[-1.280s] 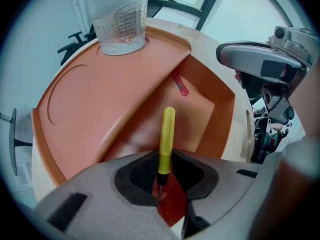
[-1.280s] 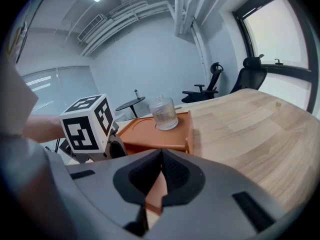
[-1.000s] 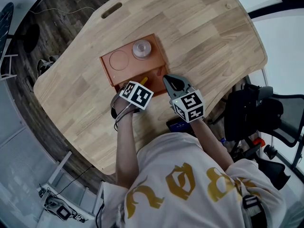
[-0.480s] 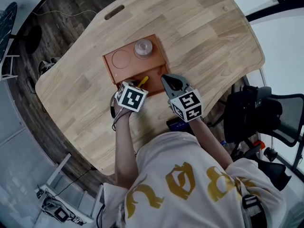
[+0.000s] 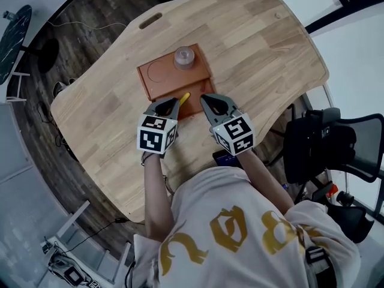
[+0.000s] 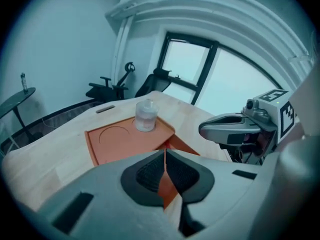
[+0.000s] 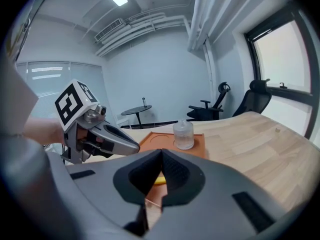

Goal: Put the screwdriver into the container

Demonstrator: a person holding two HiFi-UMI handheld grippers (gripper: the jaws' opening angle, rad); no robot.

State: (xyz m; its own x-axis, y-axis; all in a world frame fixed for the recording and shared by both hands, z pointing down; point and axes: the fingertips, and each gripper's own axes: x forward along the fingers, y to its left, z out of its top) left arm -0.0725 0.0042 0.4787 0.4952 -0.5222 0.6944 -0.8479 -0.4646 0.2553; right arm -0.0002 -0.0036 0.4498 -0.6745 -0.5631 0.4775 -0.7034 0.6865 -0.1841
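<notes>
Left gripper (image 6: 164, 156) closed on nothing, pads pressed flat together, tips at the near left edge of the orange tray (image 5: 162, 83). Right gripper (image 7: 161, 156) likewise closed and empty, tips at the tray's near right edge. Between the two sets of tips, the screwdriver (image 5: 183, 98), only its yellow handle showing, lying aslant in the tray's near compartment and touched by neither gripper. In the tray's far part, two features: at the right corner a small clear bottle (image 5: 184, 57), upright, contents not discernible; at the left a round moulded ring. Tray flat on the pale wooden table (image 5: 258, 47), towards its middle. Beyond the table's right edge, a black office chair (image 5: 324, 143).
</notes>
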